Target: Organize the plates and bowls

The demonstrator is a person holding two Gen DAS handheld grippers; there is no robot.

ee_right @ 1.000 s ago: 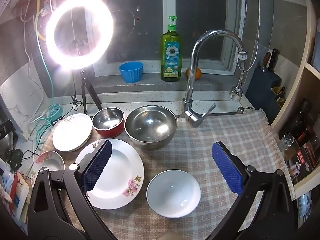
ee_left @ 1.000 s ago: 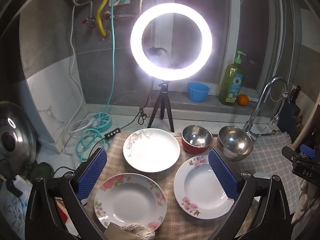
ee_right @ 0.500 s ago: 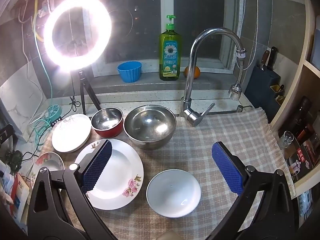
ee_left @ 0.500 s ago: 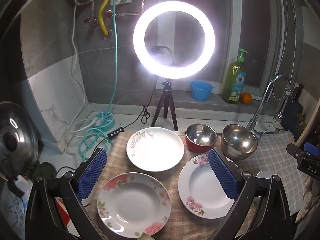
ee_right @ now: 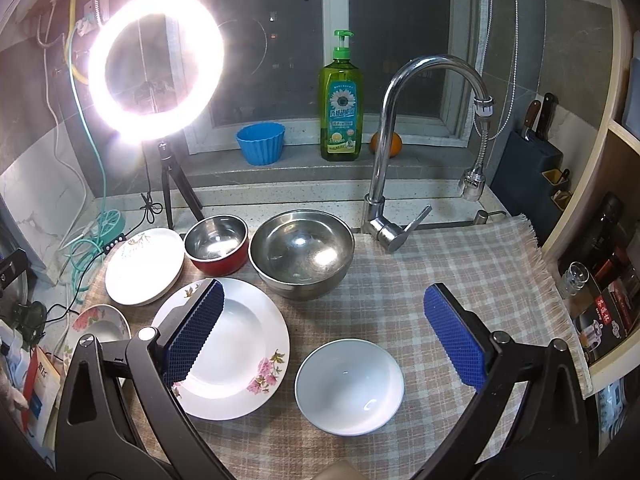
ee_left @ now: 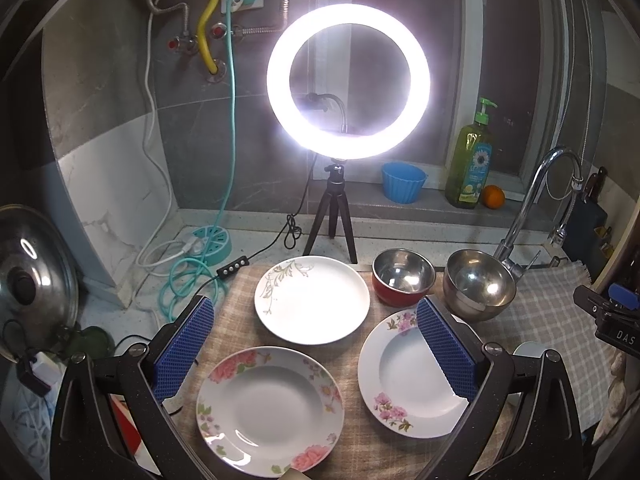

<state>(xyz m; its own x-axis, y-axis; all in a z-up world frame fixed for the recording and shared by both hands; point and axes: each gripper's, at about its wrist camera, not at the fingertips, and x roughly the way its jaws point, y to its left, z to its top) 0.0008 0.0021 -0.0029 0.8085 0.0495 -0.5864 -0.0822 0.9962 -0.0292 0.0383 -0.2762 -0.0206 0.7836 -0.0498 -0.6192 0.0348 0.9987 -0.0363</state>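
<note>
Blue ribbed pads face each other across a wide gap on both tools. The left hand-held gripper (ee_left: 314, 354) is spread wide and holds nothing, hanging above the table (ee_left: 240, 292) with its fingers clear of the crockery. Between and below its fingers (ee_left: 184, 346) lies a rose-patterned plate (ee_left: 270, 410); its right pad overlaps, in view, the rim of a pink-flowered deep plate (ee_left: 412, 372), but contact cannot be told.

The right hand-held gripper (ee_right: 324, 336) is equally wide apart and empty. Its left finger (ee_right: 196, 332) shows over the pink-flowered deep plate (ee_right: 240, 344); a white bowl (ee_right: 350, 386) sits on the checked cloth (ee_right: 460, 264) between the two fingers, lower in frame, not touched.

Layout on the cloth:
- vine-patterned plate (ee_left: 312, 300) at the back left, near the tripod of the ring light (ee_left: 348, 80)
- red bowl with steel lining (ee_right: 216, 244) just beside it
- large steel bowl (ee_right: 302, 254) next along, near the tap (ee_right: 400, 140)
- the white bowl just beside the deep plate, apart from the steel bowls

On the sill behind: blue cup (ee_right: 261, 143), green soap bottle (ee_right: 341, 104), an orange (ee_right: 386, 145) partly hidden by the tap. All dishes lie singly, none stacked.
</note>
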